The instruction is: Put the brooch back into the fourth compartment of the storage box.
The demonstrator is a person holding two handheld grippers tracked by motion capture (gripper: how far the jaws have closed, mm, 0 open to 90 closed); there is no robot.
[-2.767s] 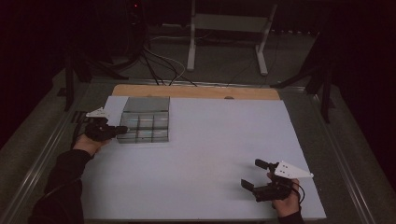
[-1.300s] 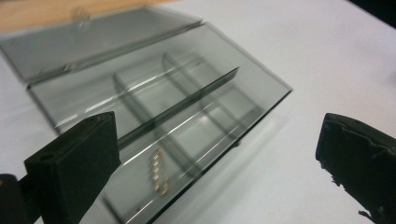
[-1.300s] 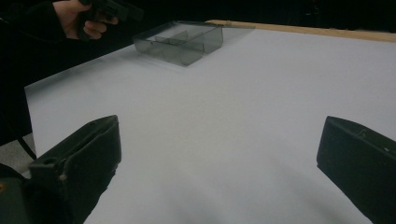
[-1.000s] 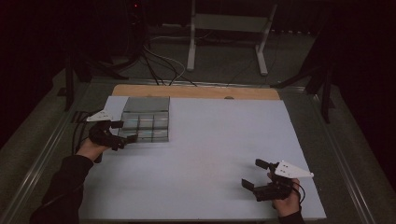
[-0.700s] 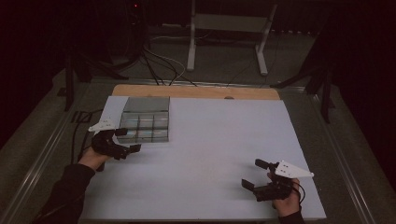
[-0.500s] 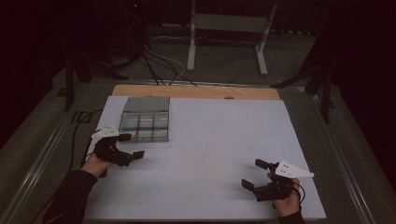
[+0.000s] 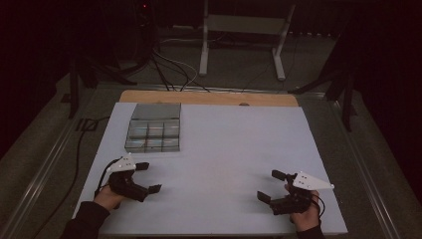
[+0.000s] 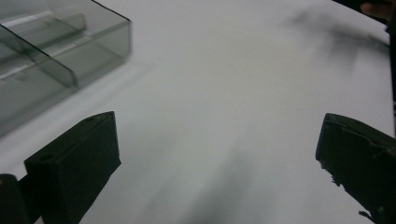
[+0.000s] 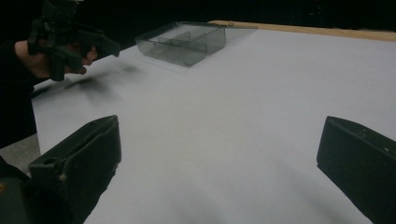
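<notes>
Lying empty at eleven o'clock: clear compartment tray [image 7: 153, 133]. Left hand-held gripper [image 7: 148, 178] and right hand-held gripper [image 7: 271, 185] are resting wide open, holding nothing, on white tabletop [image 7: 229, 149].

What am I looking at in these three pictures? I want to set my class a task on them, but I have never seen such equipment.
A person sits at a white table and holds a hand tool in each hand. Each tool is a gripper with two black fingers. The high view looks down from above: the left gripper is near the left edge, the right gripper near the right. The other two pictures come from cameras mounted on the grippers, looking out between their own fingers. A clear divided tray lies on the table, towards the far left corner. Its compartments look empty. Both grippers are open and hold nothing.
</notes>
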